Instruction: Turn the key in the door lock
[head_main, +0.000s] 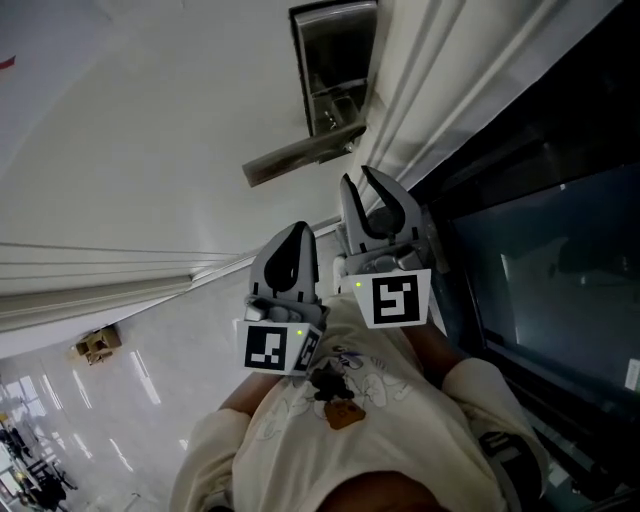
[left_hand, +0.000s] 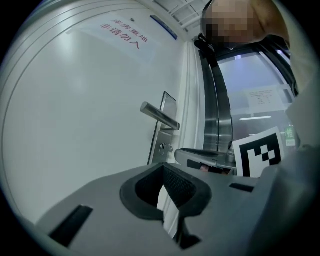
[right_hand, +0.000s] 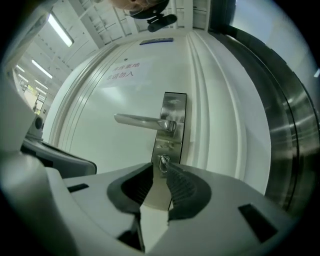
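Both grippers face the door (right_hand: 100, 90), yet the right gripper (right_hand: 160, 167) is nearer: the key (right_hand: 163, 161), in the plate (right_hand: 172, 107) below the handle (right_hand: 140, 121), lies straight ahead at its parted, empty jaw tips, while the left gripper (left_hand: 163, 169), closed on nothing, sits farther back.

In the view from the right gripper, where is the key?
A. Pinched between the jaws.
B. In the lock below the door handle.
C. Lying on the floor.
B: the key sits in the lock plate under the door handle; the right gripper has its jaws apart, off it.
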